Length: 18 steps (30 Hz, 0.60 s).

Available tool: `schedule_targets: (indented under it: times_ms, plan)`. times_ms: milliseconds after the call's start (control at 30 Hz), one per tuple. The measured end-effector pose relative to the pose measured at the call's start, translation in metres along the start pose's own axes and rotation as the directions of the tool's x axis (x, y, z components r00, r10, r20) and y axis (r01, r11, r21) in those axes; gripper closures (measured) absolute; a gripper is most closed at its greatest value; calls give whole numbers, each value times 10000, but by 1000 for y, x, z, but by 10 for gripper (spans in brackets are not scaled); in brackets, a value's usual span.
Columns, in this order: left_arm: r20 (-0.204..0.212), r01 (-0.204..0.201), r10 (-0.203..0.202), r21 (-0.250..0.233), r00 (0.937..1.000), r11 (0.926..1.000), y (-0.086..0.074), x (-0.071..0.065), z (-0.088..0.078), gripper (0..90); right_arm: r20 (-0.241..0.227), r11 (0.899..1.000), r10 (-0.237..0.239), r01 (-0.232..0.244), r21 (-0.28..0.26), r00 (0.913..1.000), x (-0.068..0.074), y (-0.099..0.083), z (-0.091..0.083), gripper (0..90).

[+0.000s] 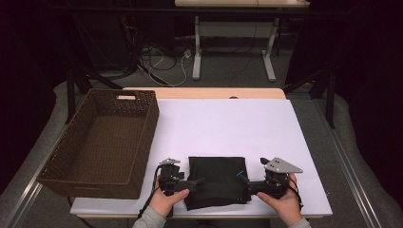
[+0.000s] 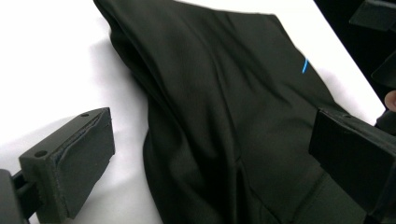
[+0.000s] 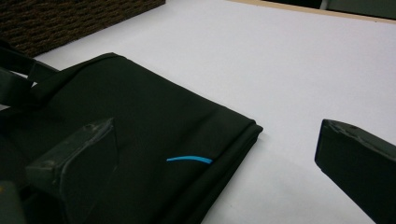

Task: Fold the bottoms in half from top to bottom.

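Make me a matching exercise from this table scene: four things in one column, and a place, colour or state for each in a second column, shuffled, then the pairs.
Things:
1. wicker basket
2. folded black cloth
3. left gripper
4. blue mark

Descriptions:
A. jaws open at the cloth's left edge
B. thin, bright streak near the cloth's folded corner
C. brown, standing at the table's left side
D. lying flat between the two grippers

Pairs: 1-C, 2-D, 3-A, 4-B
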<state>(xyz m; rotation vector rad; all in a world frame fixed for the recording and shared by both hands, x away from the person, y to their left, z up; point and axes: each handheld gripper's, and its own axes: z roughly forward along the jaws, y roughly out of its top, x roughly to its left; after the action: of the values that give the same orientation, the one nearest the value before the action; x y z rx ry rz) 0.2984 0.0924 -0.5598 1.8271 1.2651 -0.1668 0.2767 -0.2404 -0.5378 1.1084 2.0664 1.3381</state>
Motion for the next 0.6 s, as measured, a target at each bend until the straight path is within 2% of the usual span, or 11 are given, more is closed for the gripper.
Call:
schedule_targets:
  times_ms: [67, 267, 367, 433, 600]
  plan:
    - [76, -105, 105, -3, 9999, 9999, 0, -1, 2, 2, 8, 9999, 95, -95, 52, 10000, 1, 0, 0, 0]
    - [451, -85, 77, 189, 9990, 9998, 3, -6, 10, 4, -21, 10000, 59, -59, -63, 10000, 1, 0, 2, 0]
    - [506, -234, 220, 277, 9985, 9993, 5, -8, 13, 20, -19, 10000, 70, -70, -15, 10000, 1, 0, 3, 0]
    - [504, -182, 165, 332, 9986, 9993, 6, -9, 14, 26, -40, 10000, 70, -70, -22, 10000, 1, 0, 3, 0]
    - [610, -23, -2, 397, 9981, 9992, 8, -6, 14, 116, -53, 9999, 82, -83, -93, 10000, 0, 0, 4, 0]
